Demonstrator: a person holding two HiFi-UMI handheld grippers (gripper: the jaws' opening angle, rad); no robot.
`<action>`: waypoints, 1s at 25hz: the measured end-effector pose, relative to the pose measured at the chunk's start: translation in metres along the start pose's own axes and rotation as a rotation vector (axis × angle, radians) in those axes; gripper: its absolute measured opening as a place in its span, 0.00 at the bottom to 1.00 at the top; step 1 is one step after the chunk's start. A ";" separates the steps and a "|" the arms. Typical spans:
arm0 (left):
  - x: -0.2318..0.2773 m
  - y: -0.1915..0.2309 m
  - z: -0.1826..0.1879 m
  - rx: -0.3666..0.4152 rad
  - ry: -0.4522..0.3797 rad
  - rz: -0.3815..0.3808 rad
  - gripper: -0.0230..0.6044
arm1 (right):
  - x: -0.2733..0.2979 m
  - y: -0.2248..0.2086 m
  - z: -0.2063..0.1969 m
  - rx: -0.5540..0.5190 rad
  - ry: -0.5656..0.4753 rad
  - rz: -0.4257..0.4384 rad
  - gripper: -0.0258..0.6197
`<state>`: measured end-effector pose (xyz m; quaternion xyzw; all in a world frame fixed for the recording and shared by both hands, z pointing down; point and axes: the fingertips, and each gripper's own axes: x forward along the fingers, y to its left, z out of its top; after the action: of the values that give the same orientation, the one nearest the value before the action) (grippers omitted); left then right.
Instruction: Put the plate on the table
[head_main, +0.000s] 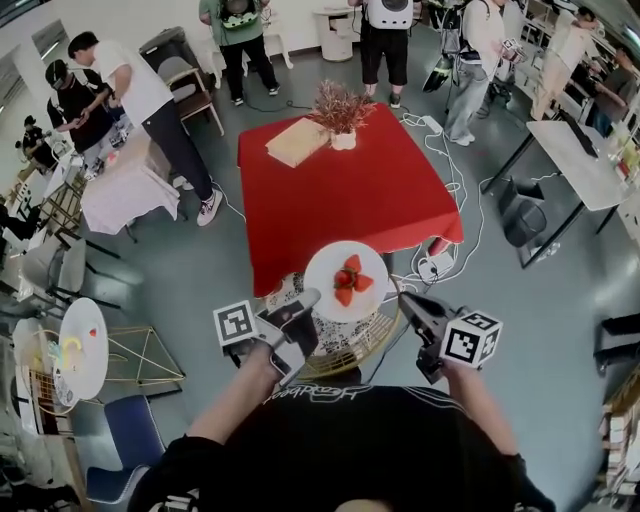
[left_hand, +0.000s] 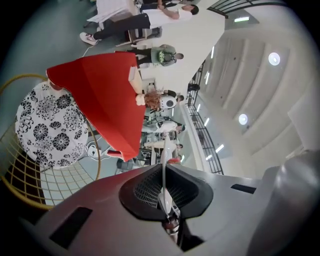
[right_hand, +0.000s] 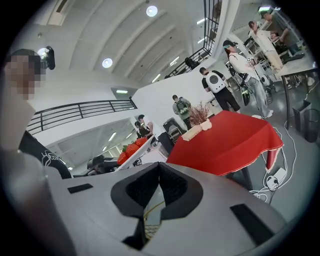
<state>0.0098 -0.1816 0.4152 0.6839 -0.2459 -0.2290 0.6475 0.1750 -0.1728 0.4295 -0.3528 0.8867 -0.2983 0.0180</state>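
Left gripper (head_main: 308, 299) clamps the plate (head_main: 324, 262) by its rim; right gripper (head_main: 404, 299), jaws together, meets the opposite rim. Keep the strawberries (head_main: 350, 280) level while carrying to the red table (head_main: 350, 190).

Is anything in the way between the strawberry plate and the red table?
Nothing visible is. The left gripper holds the plate just before the red table's near edge, and that side of it is bare. The potted plant and the tan board sit at the far edge.

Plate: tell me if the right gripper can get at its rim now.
Probably yes: the right gripper hangs just beside the plate, nothing between them, though its jaws are together and must open first.
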 end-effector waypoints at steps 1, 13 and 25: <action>0.005 0.000 0.006 0.006 0.000 0.003 0.07 | 0.006 -0.005 0.004 0.002 0.002 0.001 0.05; 0.053 0.006 0.096 -0.036 -0.037 0.030 0.07 | 0.085 -0.047 0.045 0.032 0.058 0.018 0.05; 0.087 0.009 0.171 0.007 -0.108 0.003 0.07 | 0.126 -0.078 0.049 0.055 0.104 0.006 0.05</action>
<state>-0.0309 -0.3695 0.4149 0.6726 -0.2822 -0.2638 0.6312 0.1403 -0.3235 0.4543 -0.3337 0.8790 -0.3402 -0.0175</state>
